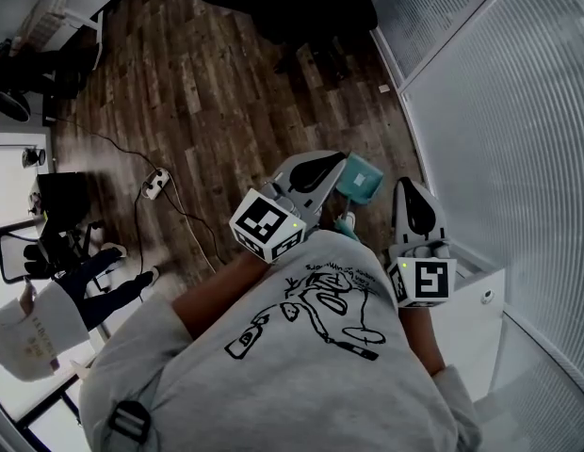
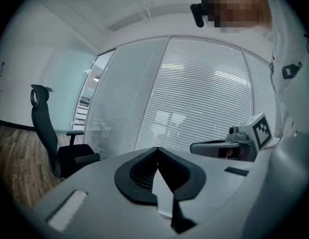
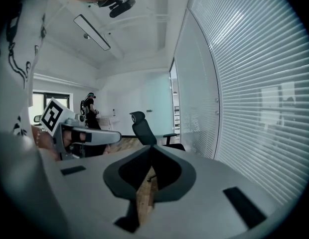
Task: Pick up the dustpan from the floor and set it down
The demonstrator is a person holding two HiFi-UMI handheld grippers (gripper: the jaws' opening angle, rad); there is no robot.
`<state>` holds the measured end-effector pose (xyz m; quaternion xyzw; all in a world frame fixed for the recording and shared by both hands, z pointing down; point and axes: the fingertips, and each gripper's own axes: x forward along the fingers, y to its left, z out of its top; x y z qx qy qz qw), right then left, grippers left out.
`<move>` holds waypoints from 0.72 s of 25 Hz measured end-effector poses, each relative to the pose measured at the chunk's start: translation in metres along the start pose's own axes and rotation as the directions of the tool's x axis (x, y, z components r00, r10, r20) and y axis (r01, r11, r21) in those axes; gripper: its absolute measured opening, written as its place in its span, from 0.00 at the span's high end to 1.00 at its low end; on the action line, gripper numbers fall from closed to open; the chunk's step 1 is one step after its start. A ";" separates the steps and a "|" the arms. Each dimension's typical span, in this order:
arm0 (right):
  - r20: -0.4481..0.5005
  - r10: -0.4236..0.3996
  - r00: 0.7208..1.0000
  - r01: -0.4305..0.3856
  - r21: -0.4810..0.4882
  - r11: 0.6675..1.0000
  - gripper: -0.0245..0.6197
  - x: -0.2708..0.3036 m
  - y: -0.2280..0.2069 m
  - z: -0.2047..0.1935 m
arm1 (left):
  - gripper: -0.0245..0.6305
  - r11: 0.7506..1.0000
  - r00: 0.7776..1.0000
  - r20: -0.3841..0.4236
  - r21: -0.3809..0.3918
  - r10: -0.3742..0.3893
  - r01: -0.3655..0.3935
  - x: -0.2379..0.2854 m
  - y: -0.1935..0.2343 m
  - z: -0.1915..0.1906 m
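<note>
A teal dustpan [image 1: 360,179] lies on the wooden floor near the glass wall, and nothing holds it. In the head view it shows between my two grippers, partly covered by the left one. My left gripper [image 1: 335,157] is raised in front of my chest, its jaws shut and empty. The right gripper [image 1: 411,185] is held up beside it at the right, also shut with nothing between the jaws. In the left gripper view the jaws [image 2: 157,149] meet at the tip. The right gripper view shows its jaws [image 3: 153,147] closed too. Neither gripper view shows the dustpan.
A glass wall with blinds [image 1: 499,111] runs along the right. A black office chair [image 1: 320,8] stands ahead on the floor. A power strip [image 1: 156,184] with its cable lies to the left. A white cabinet [image 1: 471,318] is at my right, and another person [image 1: 47,318] is at the left.
</note>
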<state>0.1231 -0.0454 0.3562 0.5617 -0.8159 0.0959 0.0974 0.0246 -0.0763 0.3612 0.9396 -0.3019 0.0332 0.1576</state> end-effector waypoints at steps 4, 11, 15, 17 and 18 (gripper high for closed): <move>-0.001 -0.014 1.000 0.014 0.004 1.000 0.95 -0.003 -0.002 0.001 | 0.96 1.000 1.000 0.006 -0.001 0.007 -0.007 -0.003 -0.001 0.003; -0.010 -0.011 1.000 0.011 0.012 1.000 0.95 -0.002 -0.001 0.000 | 0.96 1.000 1.000 -0.003 -0.014 0.012 -0.012 -0.003 0.000 0.004; -0.015 -0.012 1.000 0.012 0.015 1.000 0.95 -0.004 0.000 -0.002 | 0.96 1.000 1.000 -0.003 -0.015 0.014 -0.014 -0.005 -0.001 0.003; -0.017 -0.012 1.000 0.013 0.016 1.000 0.95 -0.005 0.001 -0.003 | 0.96 1.000 1.000 -0.003 -0.016 0.014 -0.014 -0.006 -0.001 0.003; -0.017 -0.012 1.000 0.013 0.017 1.000 0.95 -0.005 0.001 -0.004 | 0.96 1.000 1.000 -0.003 -0.016 0.014 -0.014 -0.007 -0.001 0.003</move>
